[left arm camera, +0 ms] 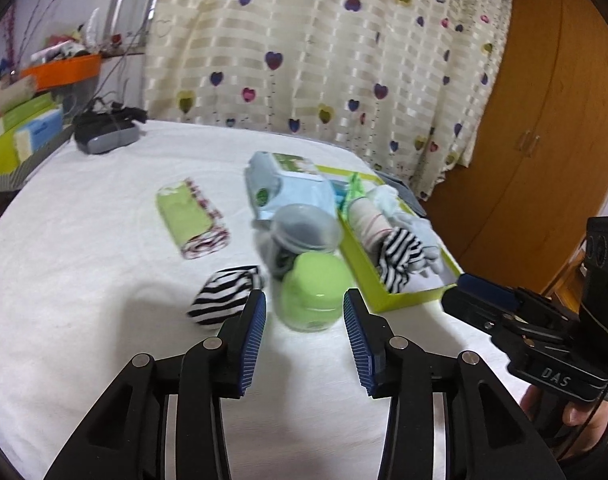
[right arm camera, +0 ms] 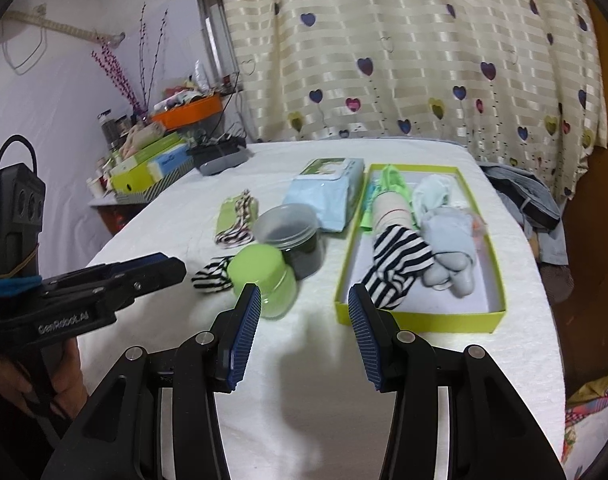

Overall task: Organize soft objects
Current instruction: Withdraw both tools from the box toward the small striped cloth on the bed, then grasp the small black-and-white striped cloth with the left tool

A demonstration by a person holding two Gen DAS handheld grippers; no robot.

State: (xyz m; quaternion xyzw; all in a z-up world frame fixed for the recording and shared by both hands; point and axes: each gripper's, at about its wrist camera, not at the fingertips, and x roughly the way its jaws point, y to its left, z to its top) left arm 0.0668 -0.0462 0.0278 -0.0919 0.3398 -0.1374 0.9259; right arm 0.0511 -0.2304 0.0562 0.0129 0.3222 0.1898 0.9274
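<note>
A lime-green box (right arm camera: 418, 316) (left arm camera: 408, 300) on the white bed holds a striped sock (right arm camera: 396, 268), a grey-blue sock bundle (right arm camera: 450, 248), a beige roll (right arm camera: 392, 210) and other soft items. A loose black-and-white striped sock (left arm camera: 223, 294) (right arm camera: 211, 274) lies left of a green-lidded jar (left arm camera: 314, 294) (right arm camera: 261, 278). A green and patterned rolled cloth (left arm camera: 191, 220) (right arm camera: 235, 218) lies further left. My left gripper (left arm camera: 304, 340) is open and empty just before the jar. My right gripper (right arm camera: 304, 336) is open and empty, before the box's near left corner.
A clear jar with dark contents (right arm camera: 291, 240) and a light-blue wipes pack (right arm camera: 328, 196) sit behind the green jar. A grey device (left arm camera: 103, 134) lies at the bed's far left. Cluttered boxes (right arm camera: 151, 168) stand beside the bed. A heart-patterned curtain (right arm camera: 404, 60) hangs behind.
</note>
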